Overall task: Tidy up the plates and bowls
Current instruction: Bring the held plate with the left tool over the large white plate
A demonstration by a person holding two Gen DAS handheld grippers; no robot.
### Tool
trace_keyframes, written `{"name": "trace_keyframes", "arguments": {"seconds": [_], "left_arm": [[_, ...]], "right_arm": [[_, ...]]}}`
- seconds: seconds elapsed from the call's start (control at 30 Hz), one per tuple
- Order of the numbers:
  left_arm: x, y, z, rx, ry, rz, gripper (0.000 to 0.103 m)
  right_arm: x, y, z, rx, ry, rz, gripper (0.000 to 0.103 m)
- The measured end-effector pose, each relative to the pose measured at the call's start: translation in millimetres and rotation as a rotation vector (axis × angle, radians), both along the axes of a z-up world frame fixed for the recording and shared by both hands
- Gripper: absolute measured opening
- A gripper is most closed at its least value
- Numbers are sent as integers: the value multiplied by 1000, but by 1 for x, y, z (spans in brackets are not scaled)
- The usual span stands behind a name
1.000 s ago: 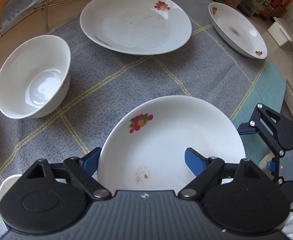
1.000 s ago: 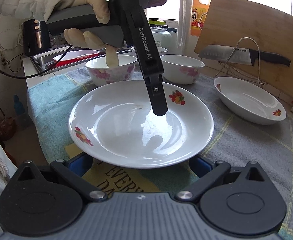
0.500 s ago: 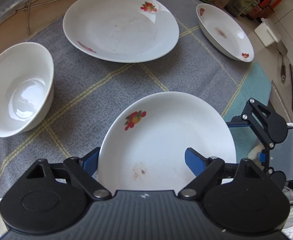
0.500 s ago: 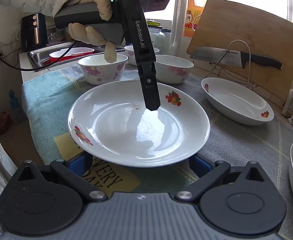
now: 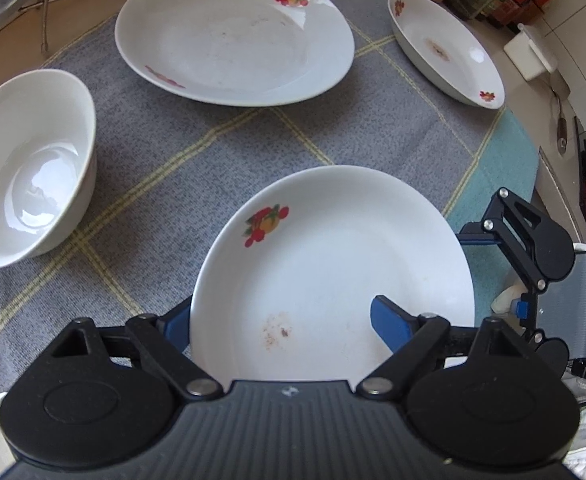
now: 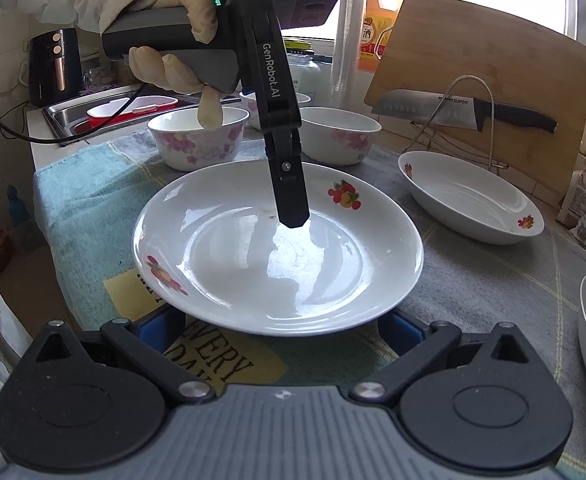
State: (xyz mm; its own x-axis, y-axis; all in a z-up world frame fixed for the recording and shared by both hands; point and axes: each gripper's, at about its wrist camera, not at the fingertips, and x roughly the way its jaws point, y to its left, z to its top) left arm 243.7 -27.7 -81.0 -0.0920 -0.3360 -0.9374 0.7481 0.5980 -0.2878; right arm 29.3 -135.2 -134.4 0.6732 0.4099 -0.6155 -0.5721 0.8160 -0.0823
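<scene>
A white plate [image 5: 333,260] with fruit decals lies on the cloth near the counter edge. My left gripper [image 5: 279,312] points steeply down at it, jaws wide apart. One blue finger [image 5: 389,320] hangs over the plate's inside, the other is hidden behind its rim. In the right wrist view, the plate [image 6: 253,264] fills the middle and the left gripper [image 6: 291,208] reaches just above its well. My right gripper [image 6: 279,320] is level at the plate's near rim, with its jaws spread. That rim hides both tips. Neither gripper's pads press on anything.
On the grey checked cloth [image 5: 213,160] are a second shallow plate [image 5: 233,36], an oval dish [image 5: 445,48] and a white bowl [image 5: 29,168]. Floral bowls [image 6: 197,140] stand behind. A knife [image 6: 473,108] on a rack leans by the board; a sink [image 6: 93,116] is at the left.
In the right wrist view the left gripper's fingertip has drifted slightly left over the plate, and another dish has come into sight at the right edge. Both jaws look the same.
</scene>
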Motion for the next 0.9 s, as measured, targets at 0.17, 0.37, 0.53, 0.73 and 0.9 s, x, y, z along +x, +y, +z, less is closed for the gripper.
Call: {"name": "trace_keyframes", "arguments": {"seconds": [0.17, 0.37, 0.53, 0.73, 0.9], "left_arm": [[1, 2, 0, -9, 1, 9, 88], [4, 8, 2, -18, 7, 18, 88], [6, 10, 8, -39, 2, 13, 88], [8, 8, 15, -46, -21, 7, 88], [12, 2, 17, -42, -29, 27, 88]], "right_arm": [[1, 1, 2, -4, 7, 0, 103], [2, 3, 4, -15, 10, 7, 103], [6, 4, 3, -17, 22, -3, 103], [11, 4, 4, -26, 28, -6, 103], [16, -4, 5, -18, 24, 13, 103]]}}
